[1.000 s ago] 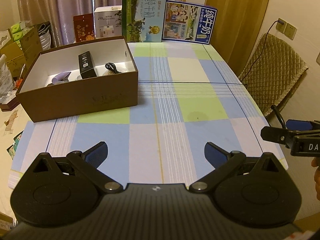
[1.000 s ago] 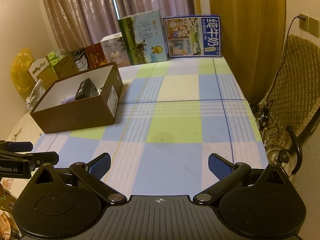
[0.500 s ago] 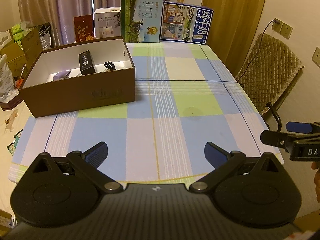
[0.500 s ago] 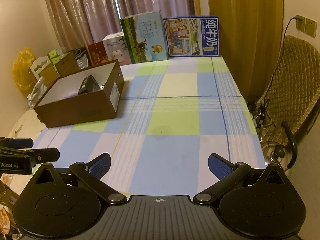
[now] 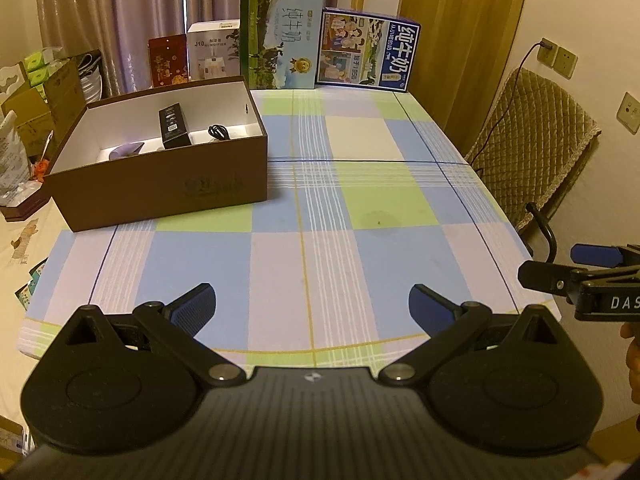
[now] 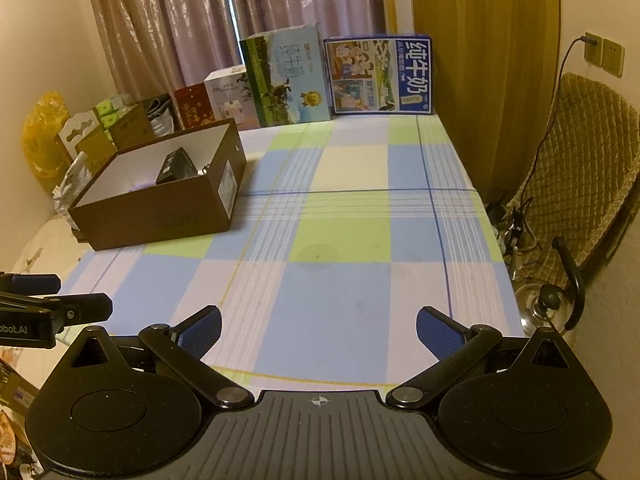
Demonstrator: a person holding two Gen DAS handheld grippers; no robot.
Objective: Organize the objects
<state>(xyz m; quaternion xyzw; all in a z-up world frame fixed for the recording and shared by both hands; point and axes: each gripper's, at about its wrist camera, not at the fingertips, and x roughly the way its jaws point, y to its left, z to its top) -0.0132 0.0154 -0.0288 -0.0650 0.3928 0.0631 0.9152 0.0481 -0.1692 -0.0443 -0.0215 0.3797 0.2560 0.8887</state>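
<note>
Milk cartons (image 5: pixel 320 48) behind brown box (image 5: pixel 160 188)

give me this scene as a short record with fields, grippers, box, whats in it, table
left gripper: open, holding nothing, above the near table edge
right gripper: open, holding nothing, above the near table edge
brown box: open, no lid, on the far left of the table
in the box: black case, black cable, purple item
table: checked cloth, no loose items on its middle
far edge: two milk cartons standing
</note>
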